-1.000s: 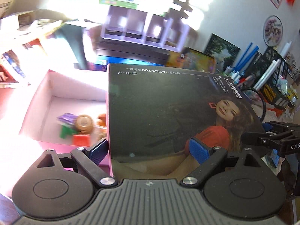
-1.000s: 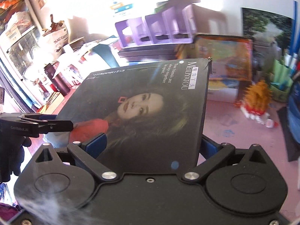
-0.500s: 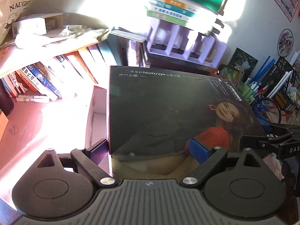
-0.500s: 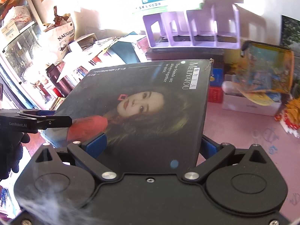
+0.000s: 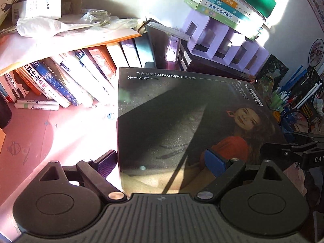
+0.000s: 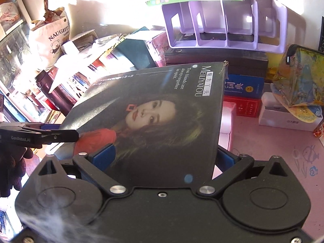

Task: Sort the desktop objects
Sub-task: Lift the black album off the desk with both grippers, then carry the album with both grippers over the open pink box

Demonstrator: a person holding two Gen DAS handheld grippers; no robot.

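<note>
A flat dark box (image 5: 182, 125) with a woman's portrait and the word MEILIYATOU is held between both grippers above the pink desk. My left gripper (image 5: 162, 162) is shut on its near edge. My right gripper (image 6: 162, 158) is shut on another edge of the same box (image 6: 158, 117). Each gripper shows at the side of the other's view: the right one (image 5: 293, 151) and the left one (image 6: 40, 135). The box hides most of what lies under it.
A row of leaning books (image 5: 66, 77) stands under a cluttered shelf at the left. A purple divider rack (image 6: 222, 26) sits on dark boxes with stacked books (image 5: 222, 6) on top. Two white markers (image 5: 36, 105) lie on the pink mat (image 5: 40, 137). A colourful pouch (image 6: 299, 81) is at right.
Both grippers have carried the box to the left. The pink box with small items has left the left wrist view, and the row of books has come into it.
</note>
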